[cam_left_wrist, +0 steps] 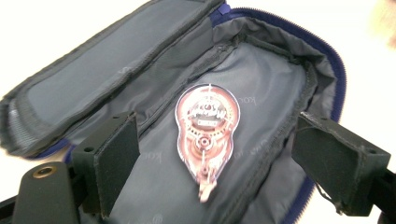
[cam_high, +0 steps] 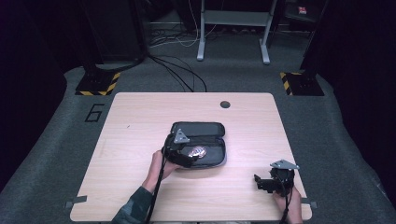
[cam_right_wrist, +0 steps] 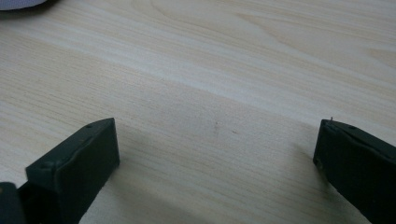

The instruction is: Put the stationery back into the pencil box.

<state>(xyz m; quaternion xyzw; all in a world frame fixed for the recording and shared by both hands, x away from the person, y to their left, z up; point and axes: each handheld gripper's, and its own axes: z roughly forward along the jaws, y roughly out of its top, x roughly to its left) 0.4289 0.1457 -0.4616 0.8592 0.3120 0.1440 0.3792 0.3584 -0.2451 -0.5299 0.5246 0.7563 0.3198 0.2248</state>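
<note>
A dark grey pencil case (cam_high: 205, 129) lies unzipped and spread open in the middle of the table. Inside it, on the grey lining (cam_left_wrist: 271, 84), rests a clear correction-tape dispenser with reddish-brown gears (cam_left_wrist: 208, 126) (cam_high: 197, 151). My left gripper (cam_high: 189, 160) (cam_left_wrist: 222, 137) hovers over the case's near left end, jaws open on either side of the dispenser without touching it. My right gripper (cam_high: 260, 183) (cam_right_wrist: 215, 140) sits near the table's front right corner, open, with bare wood between its jaws.
The light wooden table (cam_high: 140, 116) has a round cable hole (cam_high: 225, 104) near its far edge. Beyond it, on the carpet, are loose cables (cam_high: 182, 70), a desk frame (cam_high: 233, 28) and two stands with yellow-black bases (cam_high: 98, 84).
</note>
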